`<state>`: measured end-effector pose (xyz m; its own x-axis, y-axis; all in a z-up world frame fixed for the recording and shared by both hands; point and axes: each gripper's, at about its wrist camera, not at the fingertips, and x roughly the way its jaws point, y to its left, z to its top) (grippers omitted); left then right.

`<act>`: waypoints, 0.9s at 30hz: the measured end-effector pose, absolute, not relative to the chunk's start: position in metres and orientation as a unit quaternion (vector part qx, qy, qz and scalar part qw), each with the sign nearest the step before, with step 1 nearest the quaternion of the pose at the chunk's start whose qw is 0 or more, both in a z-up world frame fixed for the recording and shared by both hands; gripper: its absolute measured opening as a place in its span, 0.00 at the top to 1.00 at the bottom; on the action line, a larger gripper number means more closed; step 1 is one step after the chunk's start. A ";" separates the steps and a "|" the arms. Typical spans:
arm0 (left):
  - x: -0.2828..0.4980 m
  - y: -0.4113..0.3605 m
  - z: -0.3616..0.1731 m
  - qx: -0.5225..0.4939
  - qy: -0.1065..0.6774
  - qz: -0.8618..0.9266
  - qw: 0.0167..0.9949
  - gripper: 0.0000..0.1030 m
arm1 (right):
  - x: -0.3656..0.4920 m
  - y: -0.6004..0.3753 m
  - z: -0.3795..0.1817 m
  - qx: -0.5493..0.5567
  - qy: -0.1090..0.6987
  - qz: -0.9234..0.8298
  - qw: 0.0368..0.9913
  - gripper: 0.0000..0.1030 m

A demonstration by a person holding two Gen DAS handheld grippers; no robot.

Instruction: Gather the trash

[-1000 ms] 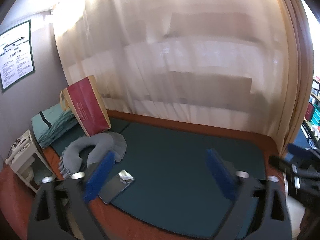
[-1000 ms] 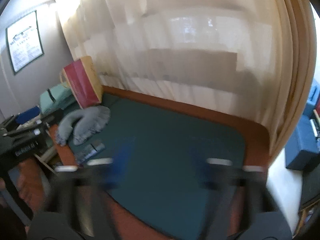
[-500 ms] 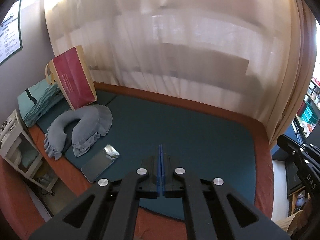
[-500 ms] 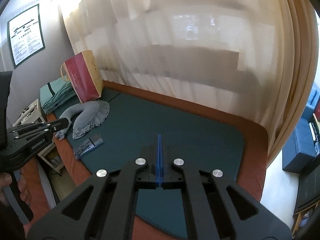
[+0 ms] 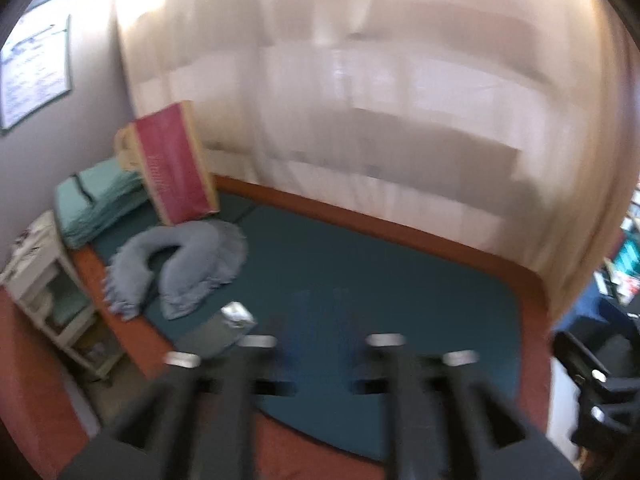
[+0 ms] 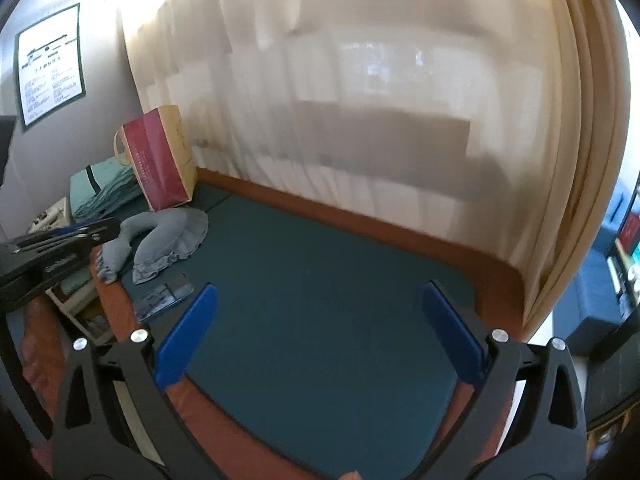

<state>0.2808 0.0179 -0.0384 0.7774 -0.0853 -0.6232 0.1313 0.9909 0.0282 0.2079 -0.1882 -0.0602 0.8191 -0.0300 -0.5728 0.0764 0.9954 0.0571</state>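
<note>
A flat shiny foil wrapper [image 5: 218, 326] lies on the dark green mat [image 5: 380, 280] near its left edge; it also shows in the right wrist view [image 6: 164, 298]. My left gripper [image 5: 320, 312] is blurred by motion, its blue fingers partly open, above the mat and to the right of the wrapper. My right gripper [image 6: 320, 312] is wide open and empty over the middle of the mat [image 6: 320, 280]. The left gripper's body [image 6: 52, 248] shows at the left of the right wrist view.
A grey neck pillow [image 5: 180, 264] lies beside the wrapper. A red paper bag [image 5: 172, 164] leans at the back left by folded green bedding [image 5: 96, 208]. A white side table [image 5: 44, 288] stands left of the bed. Cream curtains [image 5: 360, 100] hang behind.
Both grippers were shut half a second ago. The right gripper now stands wide open and the left one is opening, blurred. The left view has shifted slightly.
</note>
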 end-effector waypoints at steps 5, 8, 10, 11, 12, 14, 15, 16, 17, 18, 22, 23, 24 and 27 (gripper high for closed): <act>0.273 0.023 -0.029 0.033 0.292 -0.048 0.955 0.11 | 0.209 -0.191 -0.061 0.042 0.300 -0.027 0.953 0.03; 0.271 0.019 -0.025 0.042 0.283 -0.051 0.957 0.10 | 0.208 -0.189 -0.061 0.040 0.300 -0.026 0.953 0.03; 0.271 0.017 -0.025 0.051 0.281 -0.049 0.957 0.10 | 0.208 -0.190 -0.062 0.042 0.303 -0.021 0.952 0.03; 0.270 0.015 -0.025 0.054 0.281 -0.050 0.957 0.10 | 0.208 -0.190 -0.062 0.042 0.303 -0.019 0.952 0.03; 0.270 0.015 -0.026 0.054 0.282 -0.054 0.956 0.10 | 0.207 -0.190 -0.061 0.043 0.304 -0.017 0.952 0.03; 0.272 0.016 -0.027 0.045 0.288 -0.077 0.953 0.10 | 0.206 -0.191 -0.062 0.053 0.309 -0.007 0.950 0.03; 0.272 0.016 -0.027 0.041 0.290 -0.087 0.952 0.11 | 0.206 -0.192 -0.062 0.060 0.311 -0.003 0.948 0.05; 0.271 0.015 -0.027 0.040 0.288 -0.090 0.953 0.15 | 0.206 -0.194 -0.062 0.067 0.314 0.000 0.947 0.17; 0.271 0.014 -0.027 0.043 0.290 -0.092 0.952 0.35 | 0.207 -0.194 -0.063 0.063 0.318 -0.004 0.946 0.35; 0.273 0.011 -0.028 0.047 0.299 -0.099 0.948 0.62 | 0.208 -0.193 -0.063 0.057 0.321 -0.010 0.945 0.44; 0.279 0.010 -0.037 0.036 0.332 -0.121 0.935 0.99 | 0.208 -0.192 -0.065 0.059 0.326 -0.002 0.943 0.89; 0.279 0.009 -0.039 0.040 0.334 -0.120 0.934 0.99 | 0.208 -0.192 -0.065 0.057 0.325 -0.005 0.944 0.95; 0.278 0.008 -0.039 0.044 0.334 -0.121 0.934 1.00 | 0.208 -0.192 -0.065 0.061 0.325 -0.003 0.944 0.99; 0.277 0.006 -0.039 0.043 0.334 -0.128 0.933 1.00 | 0.209 -0.194 -0.066 0.067 0.329 0.000 0.942 0.99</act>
<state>0.2767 0.0055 -0.0385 0.7439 -0.2093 -0.6347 0.2672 0.9636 -0.0046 0.2090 -0.1942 -0.0662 0.7836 0.0444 -0.6196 0.0444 0.9909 0.1271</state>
